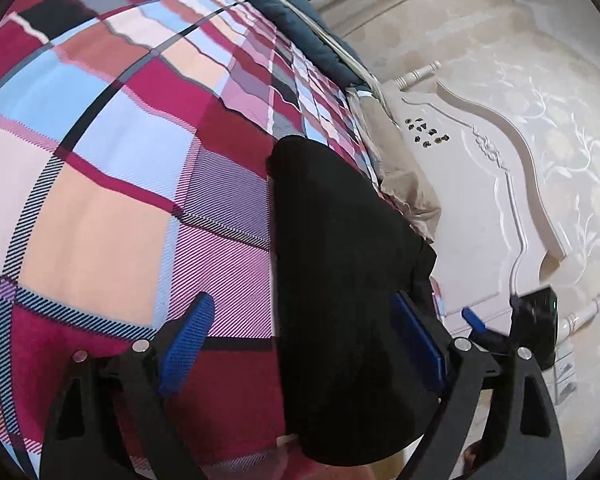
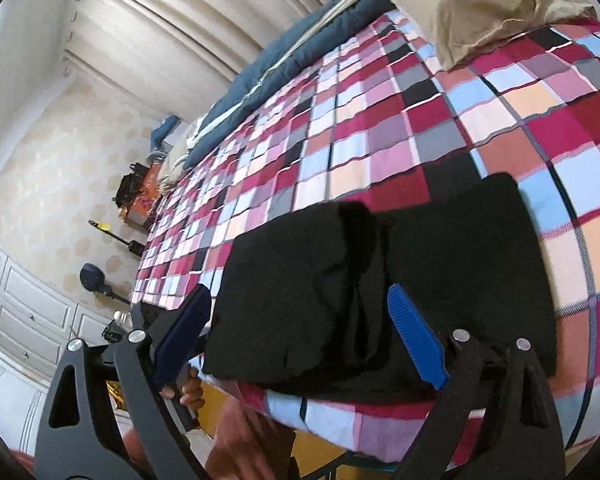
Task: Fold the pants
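Left wrist: left gripper (image 1: pixel 304 340) jaws wide, empty | right gripper (image 2: pixel 300 336) same | folded black pants (image 2: pixel 380 280) at 12 o'clock on checked bedspread (image 2: pixel 360 128)

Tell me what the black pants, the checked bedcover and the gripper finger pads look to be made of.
Black pants: soft matte knit or fleece, judging by the fuzzy edges and absence of sheen. Checked bedcover: woven cotton-like fabric with visible diagonal twill lines. Finger pads: blue ribbed plastic or rubber, probably moulded, with a slight gloss.
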Motion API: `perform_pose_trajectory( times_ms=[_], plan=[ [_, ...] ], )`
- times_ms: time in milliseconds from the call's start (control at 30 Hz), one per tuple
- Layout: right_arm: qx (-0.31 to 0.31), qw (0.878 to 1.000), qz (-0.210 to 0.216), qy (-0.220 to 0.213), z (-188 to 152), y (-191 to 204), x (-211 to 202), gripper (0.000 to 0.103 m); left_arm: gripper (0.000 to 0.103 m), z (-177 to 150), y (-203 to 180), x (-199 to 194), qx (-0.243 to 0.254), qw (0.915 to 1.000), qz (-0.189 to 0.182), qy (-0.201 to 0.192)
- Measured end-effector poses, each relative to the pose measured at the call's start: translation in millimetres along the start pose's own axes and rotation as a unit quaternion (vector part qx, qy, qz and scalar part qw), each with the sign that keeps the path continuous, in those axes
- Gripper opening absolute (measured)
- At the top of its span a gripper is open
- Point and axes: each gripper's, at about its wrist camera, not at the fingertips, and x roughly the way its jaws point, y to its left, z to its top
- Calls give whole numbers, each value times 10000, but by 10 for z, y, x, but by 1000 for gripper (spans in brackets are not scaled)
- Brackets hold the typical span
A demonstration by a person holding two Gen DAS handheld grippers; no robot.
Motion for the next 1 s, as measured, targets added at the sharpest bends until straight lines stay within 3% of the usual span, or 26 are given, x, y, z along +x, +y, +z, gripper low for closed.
perform_pose_trajectory(
  times_ms=[133, 267, 400, 467, 500, 567, 667, 733, 1000],
  plan=[
    [267, 9986, -78, 441, 137, -247, 320, 89, 89, -24, 22, -21, 41, 10000, -72, -53],
    [663, 9933, 127, 942, 106, -470, 659, 74, 89, -52, 35, -35, 115, 9999, -60, -38],
    [714, 9896, 293, 1216, 46, -487, 851, 69, 89, -48, 54, -42, 70, 9999, -129, -40],
    [737, 9844, 691, 1438, 12, -411, 915, 60, 89, -36, 53, -36, 52, 9999, -150, -30],
    [673, 9829, 714, 1555, -9, -377, 961, 57, 89, -27, 58, -32, 48, 9999, -152, -23],
    [362, 9832, 429, 1738, -58, -297, 1052, 38, 89, -29, 58, -32, 49, 9999, -149, -28],
    [131, 9841, 233, 1755, -95, -264, 1075, 20, 89, -27, 59, -34, 57, 9999, -153, -32],
    [70, 9854, 215, 1686, -91, -231, 1040, 15, 89, -25, 58, -32, 42, 9999, -145, -22],
    [-569, 9919, 123, 1128, 116, -2, 524, 11, 89, 2, 51, -28, -257, 9997, -36, -31]
  ],
)
